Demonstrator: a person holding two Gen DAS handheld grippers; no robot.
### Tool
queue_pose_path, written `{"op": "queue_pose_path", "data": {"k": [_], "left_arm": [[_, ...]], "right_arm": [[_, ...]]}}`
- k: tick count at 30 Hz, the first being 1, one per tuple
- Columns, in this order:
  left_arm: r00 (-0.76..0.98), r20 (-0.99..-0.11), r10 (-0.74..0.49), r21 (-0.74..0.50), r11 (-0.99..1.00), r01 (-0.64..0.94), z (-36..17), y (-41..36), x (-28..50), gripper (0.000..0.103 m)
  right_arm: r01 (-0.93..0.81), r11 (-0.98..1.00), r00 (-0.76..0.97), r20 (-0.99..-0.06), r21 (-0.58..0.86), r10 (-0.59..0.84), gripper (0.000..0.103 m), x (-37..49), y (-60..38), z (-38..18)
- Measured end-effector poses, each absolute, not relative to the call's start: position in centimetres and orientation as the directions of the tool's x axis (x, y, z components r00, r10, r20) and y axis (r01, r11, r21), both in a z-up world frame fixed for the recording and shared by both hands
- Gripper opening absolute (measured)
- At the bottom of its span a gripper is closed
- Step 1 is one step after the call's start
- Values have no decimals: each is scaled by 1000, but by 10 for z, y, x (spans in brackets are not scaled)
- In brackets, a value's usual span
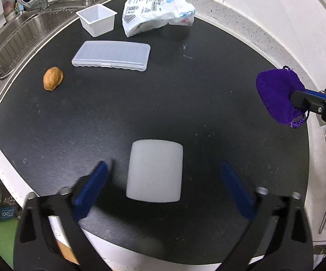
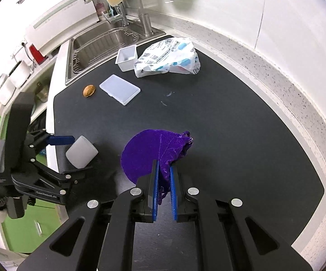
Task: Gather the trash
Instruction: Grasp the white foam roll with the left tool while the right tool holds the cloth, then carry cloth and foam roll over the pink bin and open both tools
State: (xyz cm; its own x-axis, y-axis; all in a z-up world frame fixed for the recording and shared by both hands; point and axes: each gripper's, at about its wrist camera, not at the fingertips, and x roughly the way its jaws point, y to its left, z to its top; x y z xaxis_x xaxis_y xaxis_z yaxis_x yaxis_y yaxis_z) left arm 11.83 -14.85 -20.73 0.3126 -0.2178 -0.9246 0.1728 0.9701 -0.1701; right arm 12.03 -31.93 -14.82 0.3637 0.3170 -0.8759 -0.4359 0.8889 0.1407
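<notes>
Pinching a purple pouch (image 2: 149, 155), the right tool (image 2: 164, 178); white tub (image 2: 126, 59) empty.

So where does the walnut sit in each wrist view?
Left wrist: walnut lies left of centre on the black mat, near the sink.
Right wrist: walnut appears small, upper left, at the mat's edge.
Shared landmark: the flat clear plastic case lies just right of it.

walnut (image 1: 52, 81) left of lidded case (image 1: 112, 56), tub (image 1: 97, 19) behind it
</notes>
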Motion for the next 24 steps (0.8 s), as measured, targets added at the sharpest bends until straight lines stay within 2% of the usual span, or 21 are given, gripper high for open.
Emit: {"op": "queue_pose_path", "data": {"k": [1,2,4,14,24], "left_arm": [[306,-928,-212,-165,971,172,-209,-150,118,64],[303,-931,-205,-158,972,173,-210,-150,118,55],[305,-931,-199,-152,974,170,-210,-151,119,43],[373,-906,-201,-145,974,173,-182,-145,110,43],[483,-856,-183,-133,982,137,-123,-105,75,43]], "right_arm": [[-435,889,363,-876,143,319,8,120,-320,-149],[-434,889,362,-876,145,320,8,120,-321,-149],[-435,888,361,-875,149,323,8,120,-322,-150],[-461,875,373,-862,149,343,8,116,-310,-138],[-529,836,388,-835,146,391,8,103,-269,-111]]}}
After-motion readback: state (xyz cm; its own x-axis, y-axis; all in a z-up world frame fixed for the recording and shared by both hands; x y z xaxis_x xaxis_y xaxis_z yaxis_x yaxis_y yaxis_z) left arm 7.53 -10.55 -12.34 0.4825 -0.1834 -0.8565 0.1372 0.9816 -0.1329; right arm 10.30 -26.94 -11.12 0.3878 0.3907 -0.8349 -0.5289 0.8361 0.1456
